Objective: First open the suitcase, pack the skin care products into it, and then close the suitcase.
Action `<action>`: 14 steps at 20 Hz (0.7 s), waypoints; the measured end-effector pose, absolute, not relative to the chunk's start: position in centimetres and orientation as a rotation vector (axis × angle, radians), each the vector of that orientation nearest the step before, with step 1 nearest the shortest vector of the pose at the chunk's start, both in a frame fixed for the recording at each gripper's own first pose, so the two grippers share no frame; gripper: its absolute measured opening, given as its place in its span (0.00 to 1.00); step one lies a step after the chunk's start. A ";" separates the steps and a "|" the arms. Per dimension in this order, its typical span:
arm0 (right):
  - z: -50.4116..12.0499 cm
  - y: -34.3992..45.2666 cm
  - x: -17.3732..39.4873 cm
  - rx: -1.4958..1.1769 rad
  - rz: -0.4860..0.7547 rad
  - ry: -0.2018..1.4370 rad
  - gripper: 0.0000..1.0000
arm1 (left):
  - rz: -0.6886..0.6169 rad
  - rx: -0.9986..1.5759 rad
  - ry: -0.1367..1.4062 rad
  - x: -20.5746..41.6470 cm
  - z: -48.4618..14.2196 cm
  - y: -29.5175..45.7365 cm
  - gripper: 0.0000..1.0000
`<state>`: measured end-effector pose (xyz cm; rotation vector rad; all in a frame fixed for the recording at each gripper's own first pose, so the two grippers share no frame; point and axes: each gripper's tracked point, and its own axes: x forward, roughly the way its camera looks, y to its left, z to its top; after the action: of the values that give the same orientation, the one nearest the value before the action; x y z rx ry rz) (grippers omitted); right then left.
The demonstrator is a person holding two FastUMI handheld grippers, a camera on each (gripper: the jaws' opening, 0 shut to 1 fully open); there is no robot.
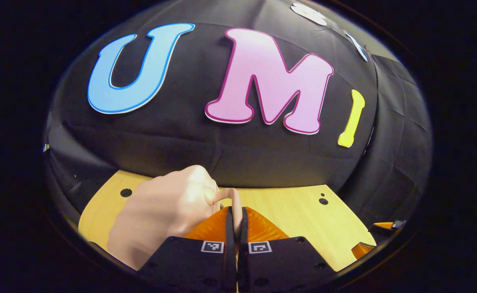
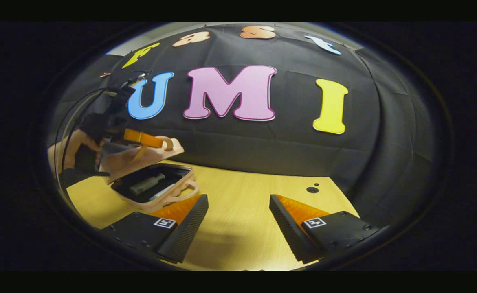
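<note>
At left of the right gripper view, the pink suitcase [image 2: 157, 191] sits half open on the wooden table [image 2: 238, 195], bottles [image 2: 146, 184] inside. The left gripper [image 1: 235, 215] pinches its lid handle [image 1: 235, 199]; the right gripper [image 2: 238, 219] gapes apart.

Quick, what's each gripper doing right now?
Left gripper: jaws shut on the suitcase lid, half lowered.
Right gripper: jaws open, holding nothing, above the table.
</note>
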<state>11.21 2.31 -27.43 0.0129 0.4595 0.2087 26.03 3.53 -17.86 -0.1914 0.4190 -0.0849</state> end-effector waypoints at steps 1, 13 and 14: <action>-27.8 2.1 11.4 0.016 0.201 0.464 0.97 | -0.085 -0.205 0.436 26.1 -19.6 2.5 0.07; -26.0 1.2 11.2 0.062 0.132 0.470 0.96 | -0.115 -0.273 0.383 24.3 -21.6 -3.5 0.53; -24.4 1.1 11.1 0.068 0.122 0.455 0.97 | -0.118 -0.246 0.350 23.0 -19.4 -3.2 0.68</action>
<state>11.10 1.10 -24.42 0.0684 0.4546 0.1216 23.00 -3.23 -19.42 -0.2456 0.3498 -0.1178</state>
